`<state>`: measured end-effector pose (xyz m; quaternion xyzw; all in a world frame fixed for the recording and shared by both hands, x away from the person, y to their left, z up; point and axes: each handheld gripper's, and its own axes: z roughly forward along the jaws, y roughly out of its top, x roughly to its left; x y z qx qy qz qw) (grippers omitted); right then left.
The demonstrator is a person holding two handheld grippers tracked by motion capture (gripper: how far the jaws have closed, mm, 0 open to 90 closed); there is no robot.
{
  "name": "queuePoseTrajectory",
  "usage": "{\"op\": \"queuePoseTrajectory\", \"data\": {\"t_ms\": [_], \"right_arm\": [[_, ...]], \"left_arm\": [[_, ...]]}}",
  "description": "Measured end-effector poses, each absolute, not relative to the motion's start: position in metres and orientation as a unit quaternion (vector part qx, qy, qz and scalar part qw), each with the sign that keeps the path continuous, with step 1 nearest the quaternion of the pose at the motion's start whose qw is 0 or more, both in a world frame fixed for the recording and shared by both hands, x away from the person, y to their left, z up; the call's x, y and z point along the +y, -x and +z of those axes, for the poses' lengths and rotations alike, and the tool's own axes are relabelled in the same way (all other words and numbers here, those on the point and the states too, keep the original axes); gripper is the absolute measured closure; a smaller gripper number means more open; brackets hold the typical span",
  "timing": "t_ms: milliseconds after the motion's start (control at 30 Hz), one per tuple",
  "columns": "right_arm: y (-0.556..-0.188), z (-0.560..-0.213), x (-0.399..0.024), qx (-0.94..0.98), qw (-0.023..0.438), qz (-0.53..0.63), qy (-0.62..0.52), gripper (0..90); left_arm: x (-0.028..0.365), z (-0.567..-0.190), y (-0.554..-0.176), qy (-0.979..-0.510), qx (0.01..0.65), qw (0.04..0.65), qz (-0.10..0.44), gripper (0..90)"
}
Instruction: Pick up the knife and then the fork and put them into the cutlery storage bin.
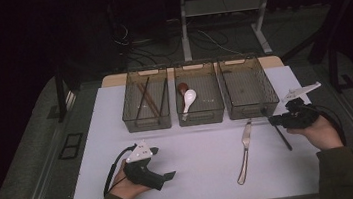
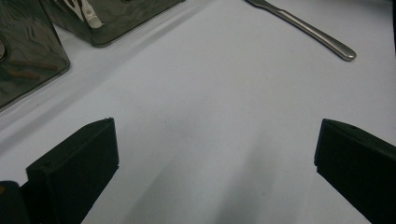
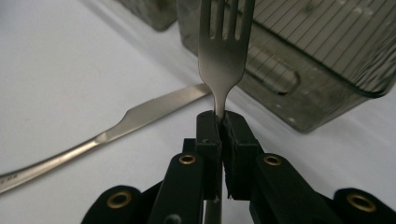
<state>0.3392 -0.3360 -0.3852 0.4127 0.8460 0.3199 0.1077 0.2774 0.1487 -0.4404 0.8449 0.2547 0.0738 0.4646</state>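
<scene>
My right gripper [image 3: 220,122] is shut on the neck of a steel fork [image 3: 225,51], whose tines point toward the empty right-hand bin [image 3: 322,60]. In the high view this gripper [image 1: 273,118] hovers just in front of that bin [image 1: 248,89], with the fork handle [image 1: 283,138] slanting down behind it. A steel knife [image 1: 244,153] lies on the white table, left of the fork; the right gripper view shows its blade [image 3: 140,114]. My left gripper [image 1: 161,164] rests low near the front left, jaws wide open and nothing between them [image 2: 215,158].
Three smoky plastic bins stand in a row at the back: the left bin [image 1: 145,100] holds chopsticks, the middle bin [image 1: 199,97] a white spoon [image 1: 188,99] and a brown one. The white table [image 1: 195,152] ends close in front of both hands.
</scene>
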Motion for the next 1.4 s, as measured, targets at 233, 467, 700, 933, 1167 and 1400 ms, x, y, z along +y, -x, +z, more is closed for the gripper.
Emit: {"op": "queuePoseTrajectory", "data": {"t_ms": [233,467,700,933,1167,1400], "right_arm": [[-0.339,-0.388,-0.343,0.829,0.106,0.353,-0.421,85.5],[-0.338,-0.387,-0.345,0.819,0.118,0.362,-0.43,85.5],[-0.336,-0.38,-0.349,0.803,0.134,0.385,-0.436,85.6],[-0.337,-0.375,-0.352,0.783,0.152,0.407,-0.446,85.9],[-0.339,-0.371,-0.351,0.775,0.155,0.418,-0.448,86.0],[-0.345,-0.361,-0.351,0.767,0.167,0.431,-0.444,85.9]], "left_arm": [[0.149,-0.44,-0.277,-0.845,0.254,0.465,0.074,0.0],[0.149,-0.44,-0.277,-0.844,0.254,0.466,0.073,0.0],[0.149,-0.439,-0.277,-0.844,0.255,0.467,0.075,0.0],[0.15,-0.439,-0.277,-0.843,0.255,0.468,0.075,0.0],[0.15,-0.439,-0.277,-0.843,0.255,0.468,0.075,0.0],[0.15,-0.439,-0.277,-0.842,0.256,0.469,0.075,0.0]]}}
